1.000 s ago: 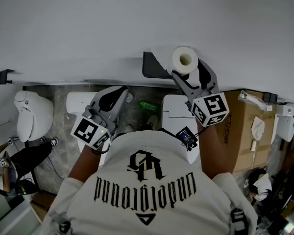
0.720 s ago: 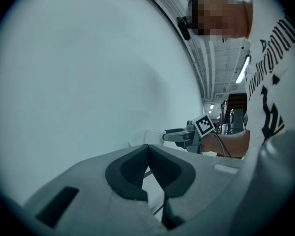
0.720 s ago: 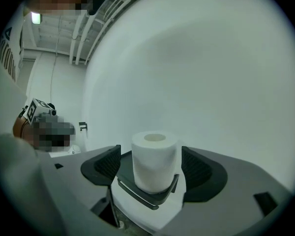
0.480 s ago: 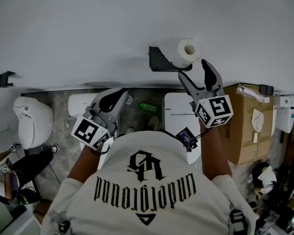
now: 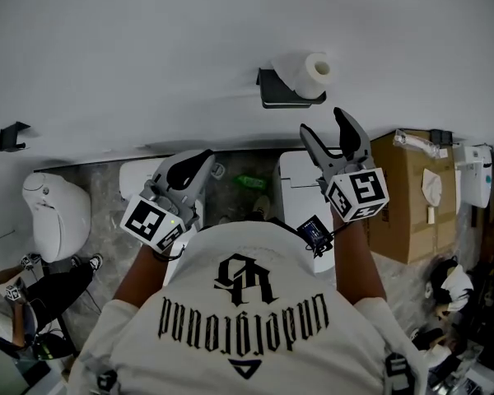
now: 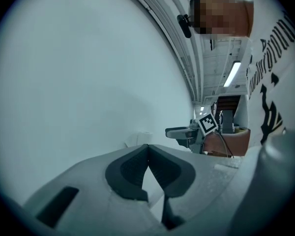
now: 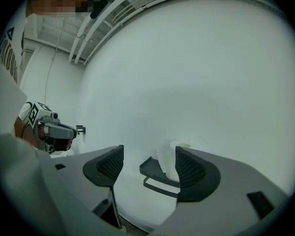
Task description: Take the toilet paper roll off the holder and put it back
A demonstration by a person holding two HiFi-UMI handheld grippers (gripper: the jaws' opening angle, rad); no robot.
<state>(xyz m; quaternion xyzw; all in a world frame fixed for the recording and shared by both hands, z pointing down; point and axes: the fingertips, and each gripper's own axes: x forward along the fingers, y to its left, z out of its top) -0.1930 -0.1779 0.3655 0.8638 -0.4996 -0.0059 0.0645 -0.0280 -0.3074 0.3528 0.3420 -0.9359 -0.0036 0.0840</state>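
**While the roll stands on its holder, the right jaws wait open before it**

Because the white wall (image 5: 148, 39) fills most of the head view, everything else is read against it. Low on the right a cardboard box (image 5: 403, 204) is seen, and on the floor at the left a white toilet (image 5: 53, 212); both lie well apart from the work.

On the wall the dark holder (image 5: 281, 99) is fixed. The toilet paper roll (image 5: 311, 71) appears to stand on end on its shelf, with the core opening turned upward, so its long axis is judged to be upright.

The right gripper (image 5: 324, 123) is the nearer one. It is held just below and in front of the roll, apart from it, with the jaws spread wide and nothing between them. In the right gripper view the roll is seen ahead, close to the right jaw, with the holder's shelf between the two jaws. A forward move, a little to the right, would be needed to bring the jaws around the roll.

The left gripper (image 5: 199, 156) is kept low and to the left, well apart from the holder. Its jaws are pressed together and empty. Nothing is seen in the way.
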